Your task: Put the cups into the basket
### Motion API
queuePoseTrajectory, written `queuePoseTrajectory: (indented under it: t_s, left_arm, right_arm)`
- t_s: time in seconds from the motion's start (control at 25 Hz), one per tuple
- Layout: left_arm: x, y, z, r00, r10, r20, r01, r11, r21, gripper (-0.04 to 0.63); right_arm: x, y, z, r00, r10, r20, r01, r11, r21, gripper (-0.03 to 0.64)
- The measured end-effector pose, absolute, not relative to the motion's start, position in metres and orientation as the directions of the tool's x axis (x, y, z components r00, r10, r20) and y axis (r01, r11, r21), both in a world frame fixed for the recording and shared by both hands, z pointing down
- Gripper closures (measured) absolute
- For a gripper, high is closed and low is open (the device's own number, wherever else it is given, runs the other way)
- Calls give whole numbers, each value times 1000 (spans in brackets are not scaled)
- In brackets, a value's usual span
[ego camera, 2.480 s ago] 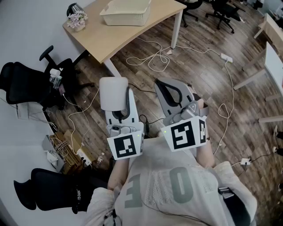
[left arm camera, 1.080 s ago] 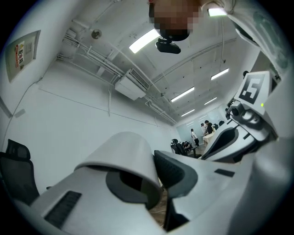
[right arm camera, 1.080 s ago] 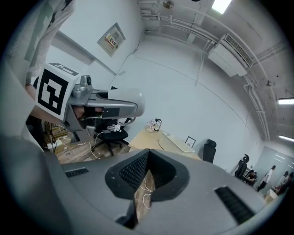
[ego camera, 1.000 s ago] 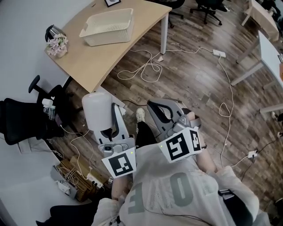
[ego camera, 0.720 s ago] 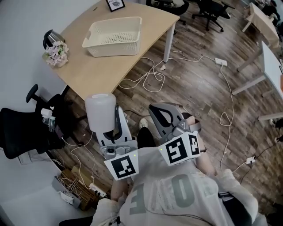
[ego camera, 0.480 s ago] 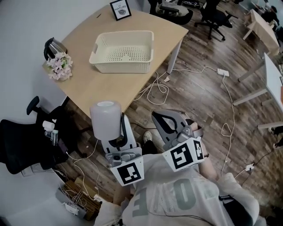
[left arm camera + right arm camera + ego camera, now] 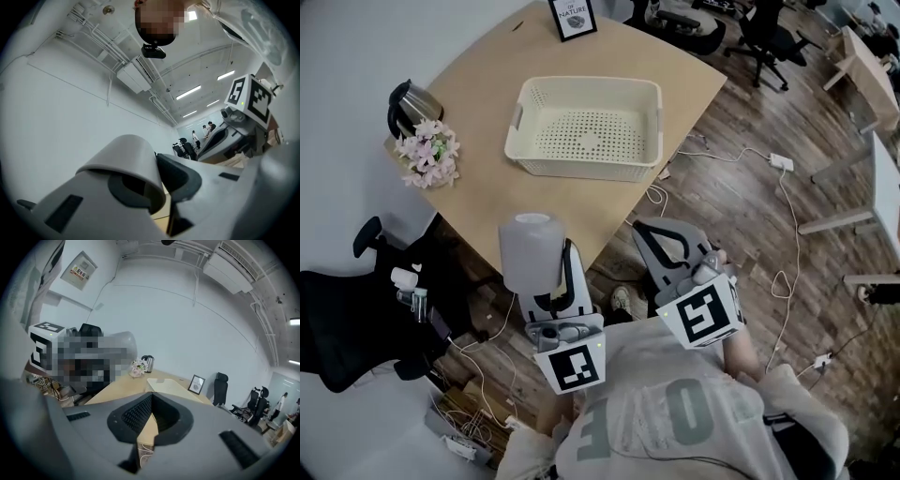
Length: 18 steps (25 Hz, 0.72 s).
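A pale, whitish cup (image 7: 530,251) lies on its side between the jaws of my left gripper (image 7: 546,279), which is shut on it. The left gripper view shows that cup (image 7: 126,159) filling the gap between the jaws of the left gripper (image 7: 157,180). My right gripper (image 7: 662,234) is shut with nothing in it; in its own view the right gripper (image 7: 149,412) has its pads meeting at the tips. A cream perforated basket (image 7: 592,86) stands empty on the wooden table (image 7: 487,202) ahead of both grippers. The basket (image 7: 168,386) also shows beyond the right jaws.
On the table's left end are a bunch of pink flowers (image 7: 428,156) and a dark kettle (image 7: 405,99); a picture frame (image 7: 573,17) stands at the far edge. A black office chair (image 7: 352,314) is at the left. White cables (image 7: 786,267) trail over the wooden floor at the right.
Both grippers have been carried toward the table, so the table and basket now sit lower and closer in the head view. The cup stays in the left jaws.
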<state>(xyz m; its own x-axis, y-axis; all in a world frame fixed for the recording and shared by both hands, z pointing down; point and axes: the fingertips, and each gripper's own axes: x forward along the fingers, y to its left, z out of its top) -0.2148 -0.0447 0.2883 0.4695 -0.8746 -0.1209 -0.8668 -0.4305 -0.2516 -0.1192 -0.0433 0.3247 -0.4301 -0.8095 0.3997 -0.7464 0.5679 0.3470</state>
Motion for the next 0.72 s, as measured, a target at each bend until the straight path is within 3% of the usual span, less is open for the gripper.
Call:
queuePoseTrajectory:
  t_s: [0.52,0.72]
  left_arm:
    - [-186,-166,286,331,-936,-116,-925,-298,-237,535]
    - [-154,-227,276,317,-945,-81,-908,-278,-312,535]
  right_arm:
    - [-105,-183,314,-548,-753,363,-628,657,416,618]
    - [-76,-231,299,-581,-748,323,-617,663,425,618]
